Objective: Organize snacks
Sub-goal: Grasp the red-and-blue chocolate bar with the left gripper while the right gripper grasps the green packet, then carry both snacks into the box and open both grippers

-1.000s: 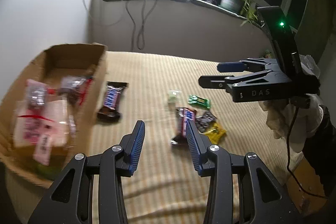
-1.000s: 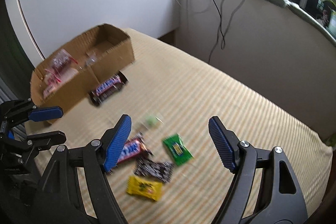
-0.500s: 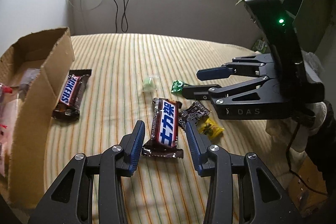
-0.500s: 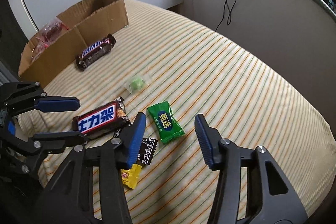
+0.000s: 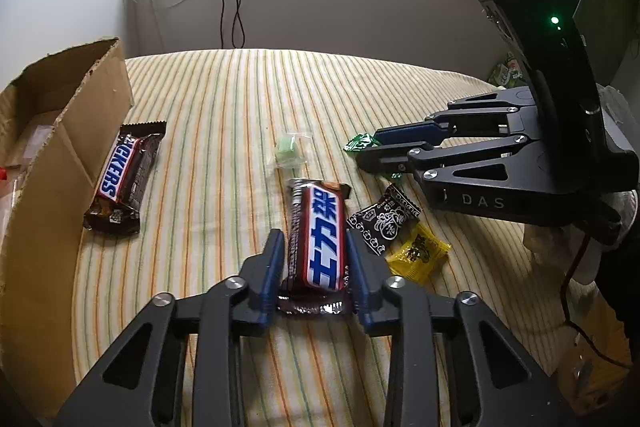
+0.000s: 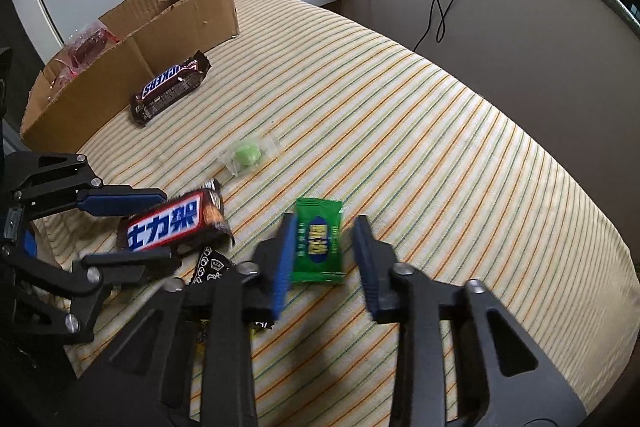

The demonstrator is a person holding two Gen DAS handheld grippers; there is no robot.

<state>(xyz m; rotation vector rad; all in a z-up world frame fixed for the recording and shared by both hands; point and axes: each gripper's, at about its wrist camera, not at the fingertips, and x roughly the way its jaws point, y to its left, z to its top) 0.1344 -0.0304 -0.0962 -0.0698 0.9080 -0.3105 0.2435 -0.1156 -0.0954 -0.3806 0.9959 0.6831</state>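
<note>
A brown Snickers bar with Chinese lettering (image 5: pixel 322 235) lies on the striped cloth between the blue pads of my left gripper (image 5: pixel 316 243). Its jaws are closing and the pads press the bar's long sides. To its right lies a green candy packet (image 6: pixel 319 241) inside my right gripper (image 6: pixel 325 227), whose jaws have closed in on it. In the left wrist view the right gripper (image 5: pixel 366 149) pinches the green packet (image 5: pixel 358 142). A second Snickers bar (image 5: pixel 122 177) lies beside the cardboard box (image 5: pixel 60 163).
A pale green sweet in clear wrap (image 5: pixel 289 149) lies mid-cloth. A black sweet (image 5: pixel 384 223) and a yellow one (image 5: pixel 418 251) sit between the two grippers. The box holds pink-wrapped snacks (image 6: pixel 84 45). Cables hang down the wall behind; the cloth drops away at the right.
Both grippers sank toward the cloth. The left jaws narrowed onto the Chinese-lettered bar; the right jaws went from wide to tight around the green packet.
</note>
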